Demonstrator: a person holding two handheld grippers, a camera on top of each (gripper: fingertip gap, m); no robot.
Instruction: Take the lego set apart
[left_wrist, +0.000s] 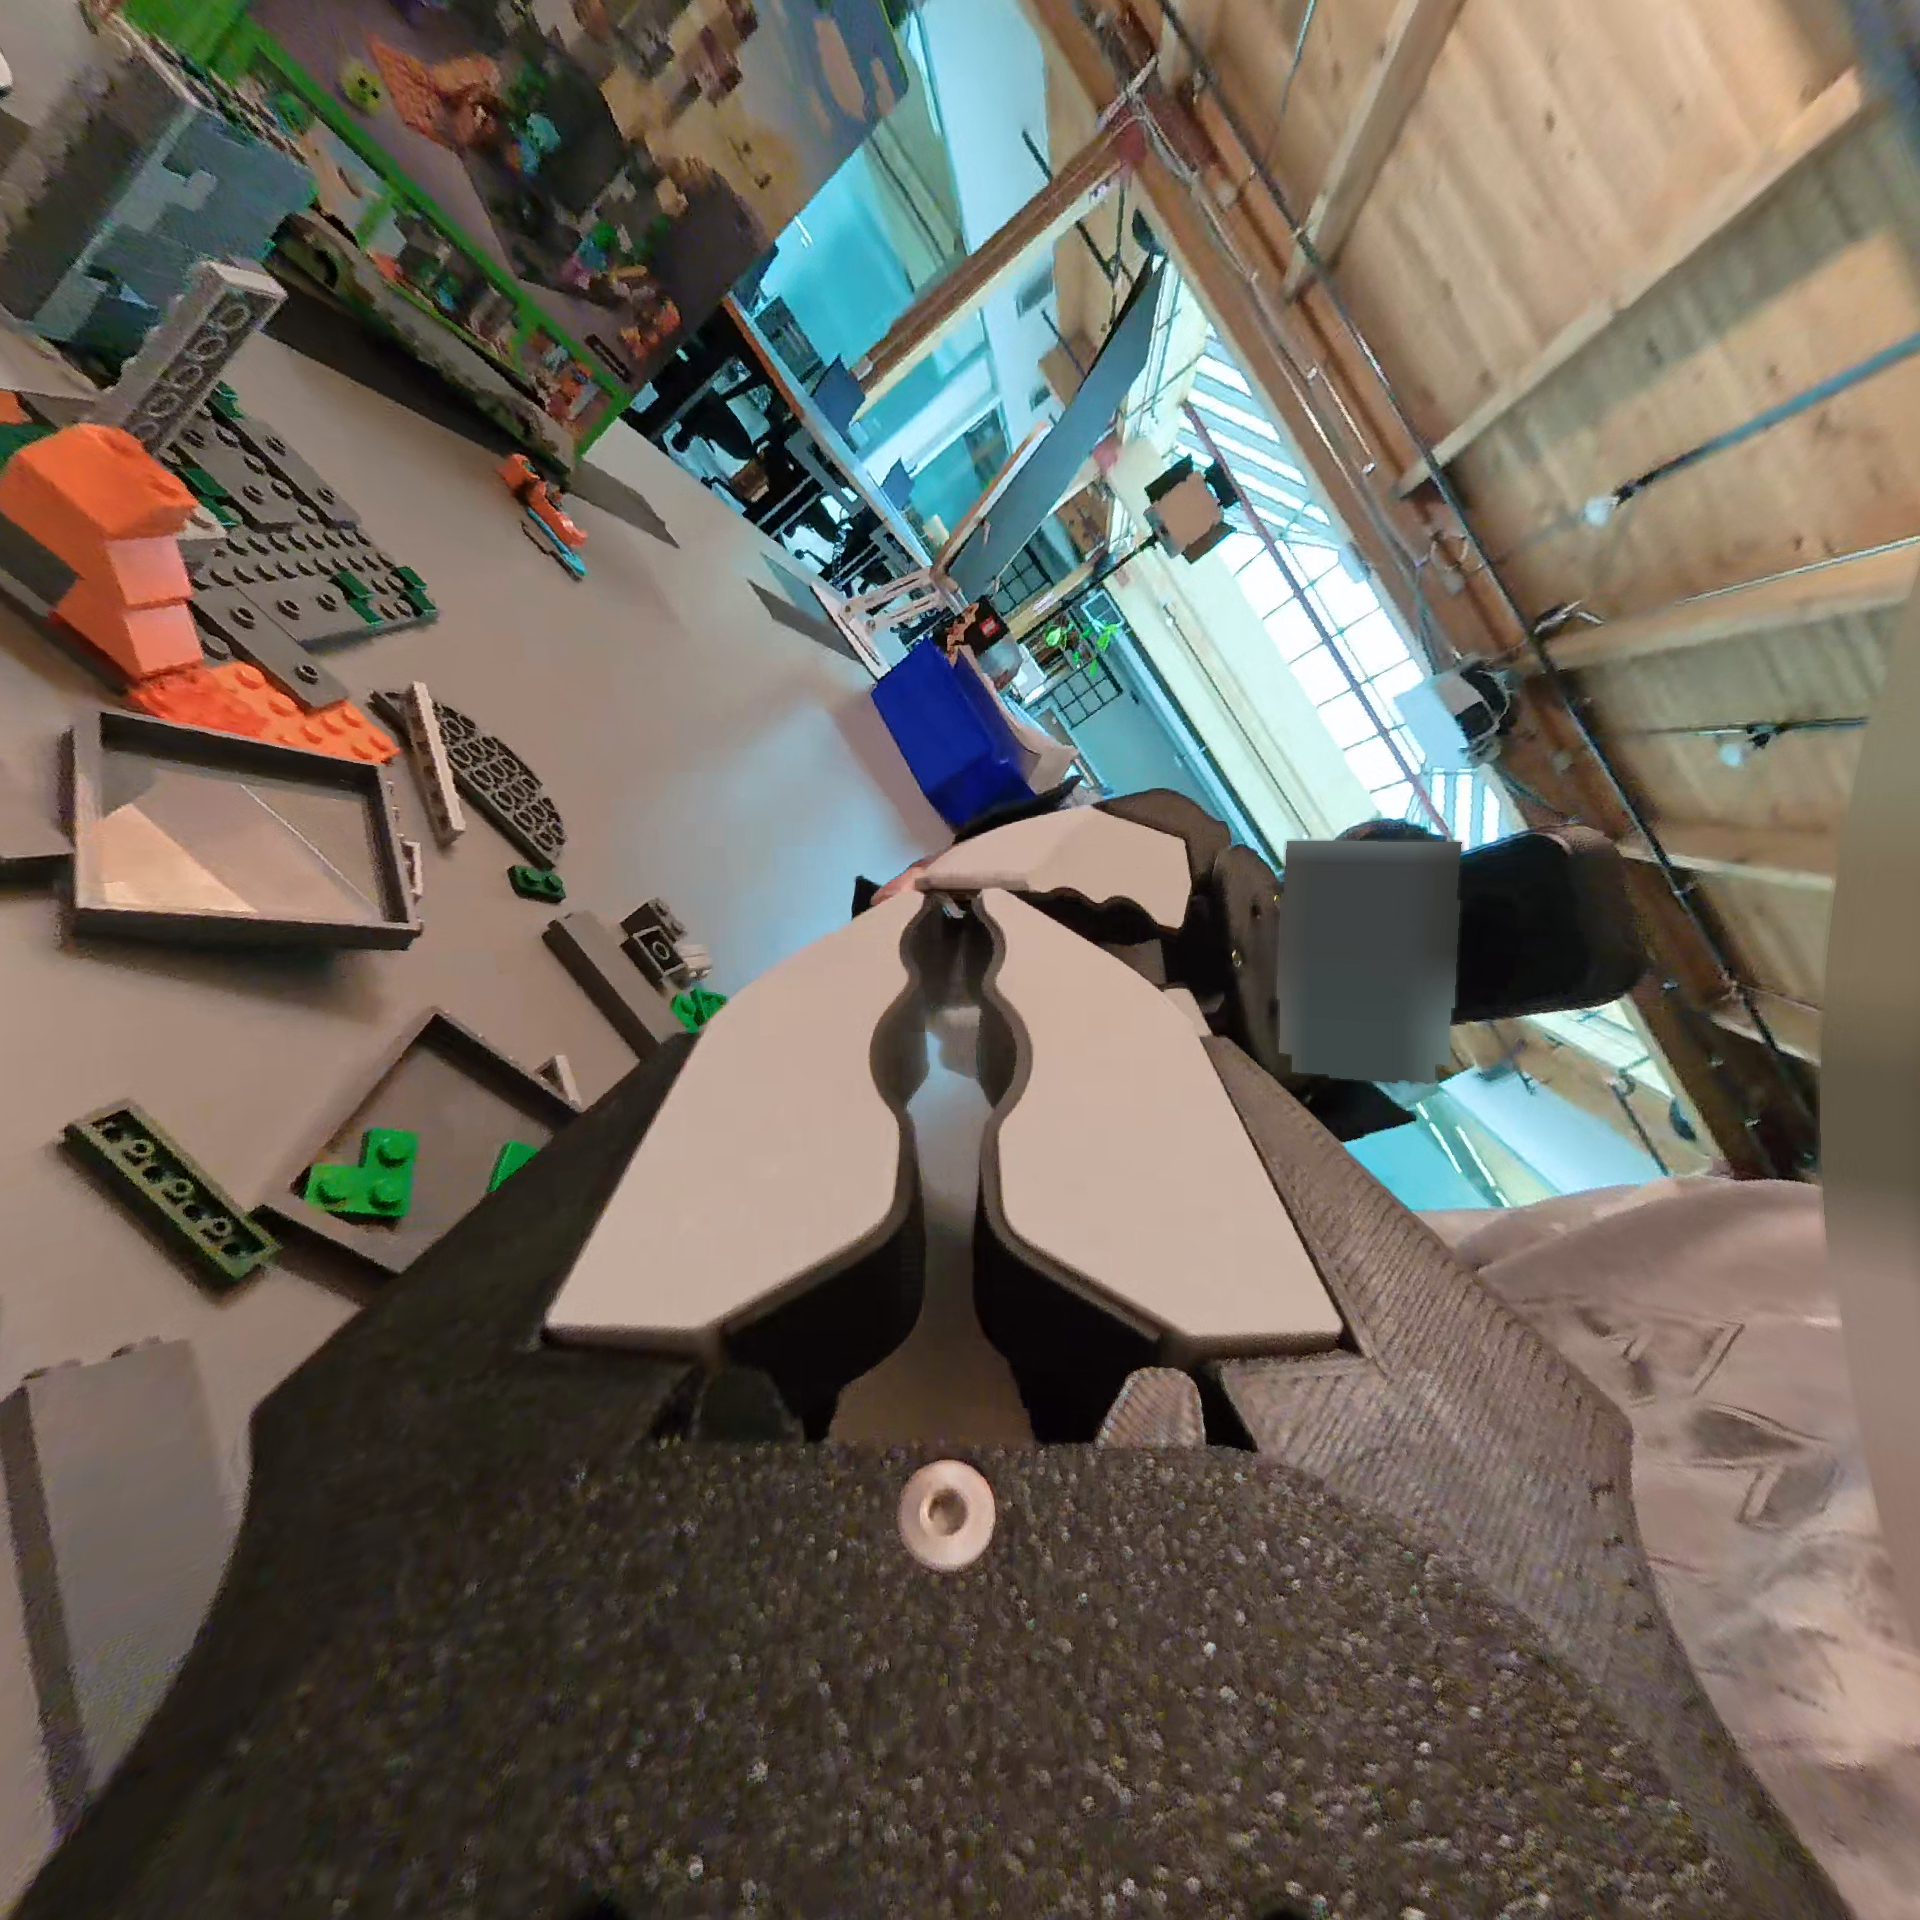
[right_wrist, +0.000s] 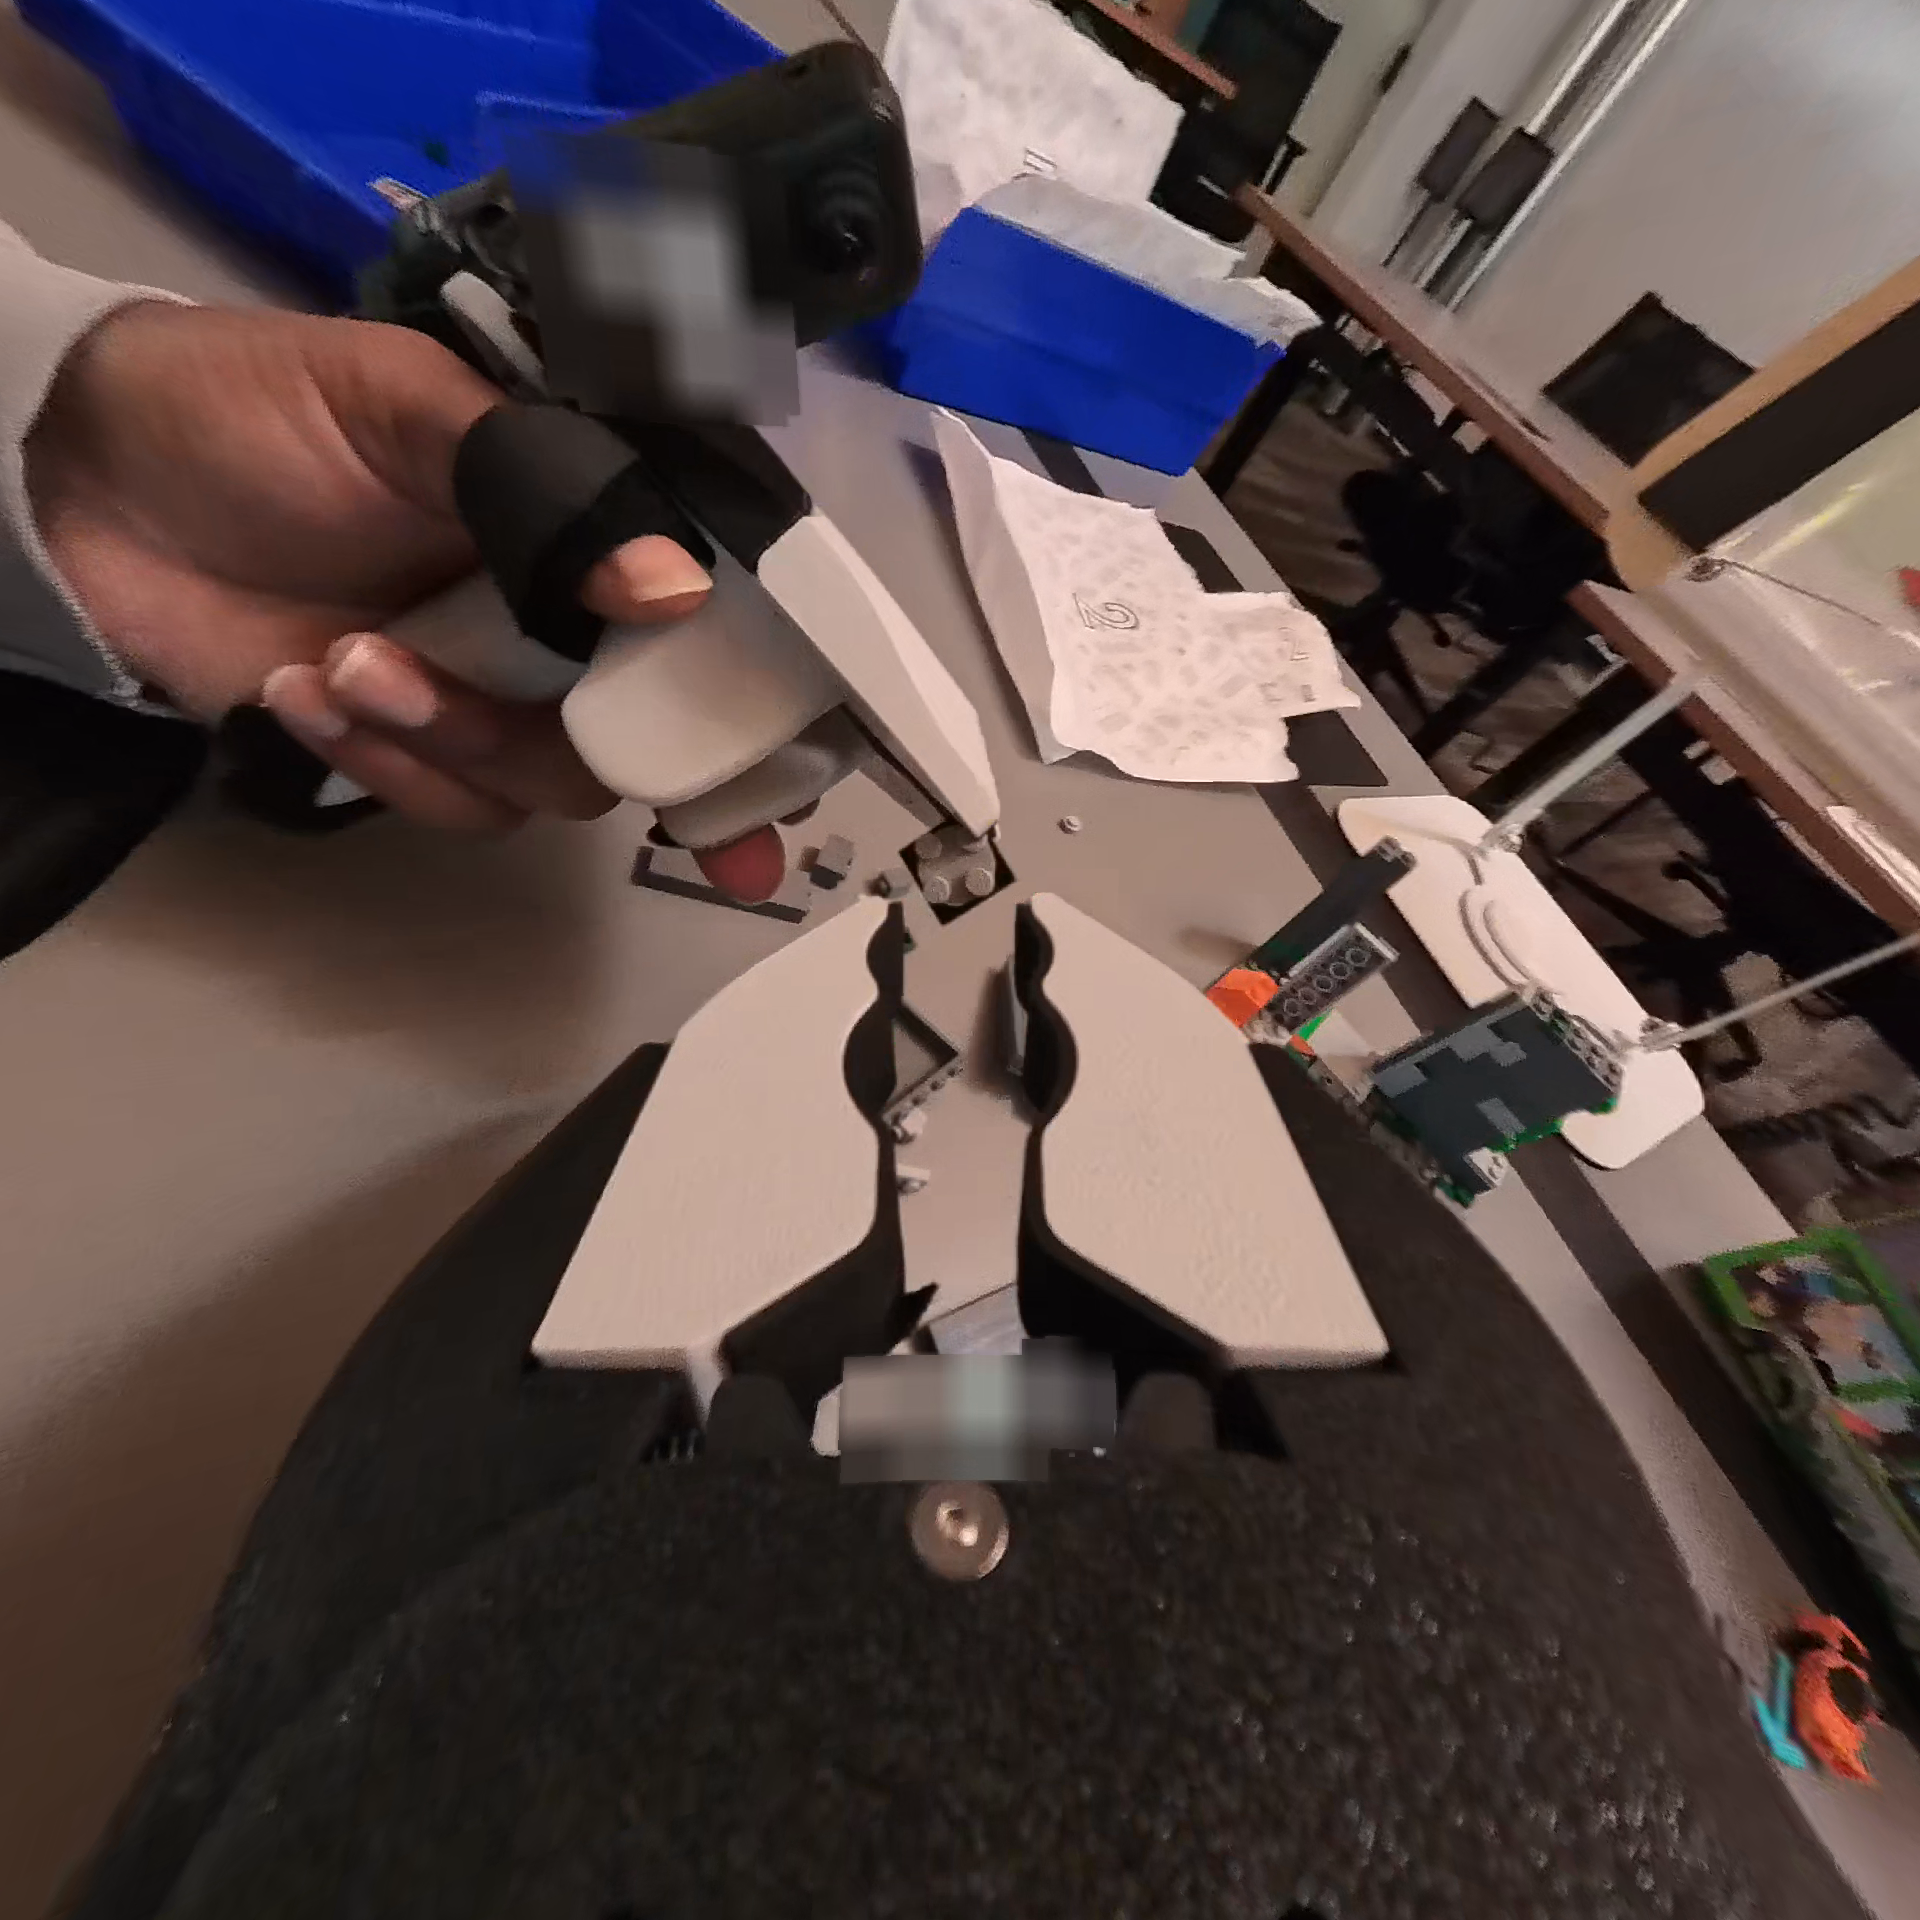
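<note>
My left gripper (left_wrist: 951, 906) is raised off the table with its tips almost together, pinching a small piece. In the right wrist view it (right_wrist: 971, 826) is held by a hand (right_wrist: 260, 540) and grips a small grey studded lego piece (right_wrist: 961, 881). My right gripper (right_wrist: 958, 914) is open and empty, its tips just below that piece on either side. It shows in the left wrist view as a grey finger (left_wrist: 1060, 862) right beyond my left tips. The partly stripped lego build, orange blocks (left_wrist: 104, 540) on dark plates (left_wrist: 301, 561), lies at the left of the grey table (left_wrist: 675, 727).
Loose parts lie around: two window frames (left_wrist: 239, 821), green bricks (left_wrist: 364, 1174), a dark green plate (left_wrist: 171, 1195), a dark blue-grey wall section (right_wrist: 1486, 1081), a small orange figure (right_wrist: 1823, 1673). The set's box (left_wrist: 520, 156), blue bins (right_wrist: 1081, 322) and torn paper bags (right_wrist: 1153, 644) stand at the edges. The tips of both grippers are at nearly the same place. Left tips and right tips are each some 12 cm from the dark green plate (left_wrist: 171, 1195).
</note>
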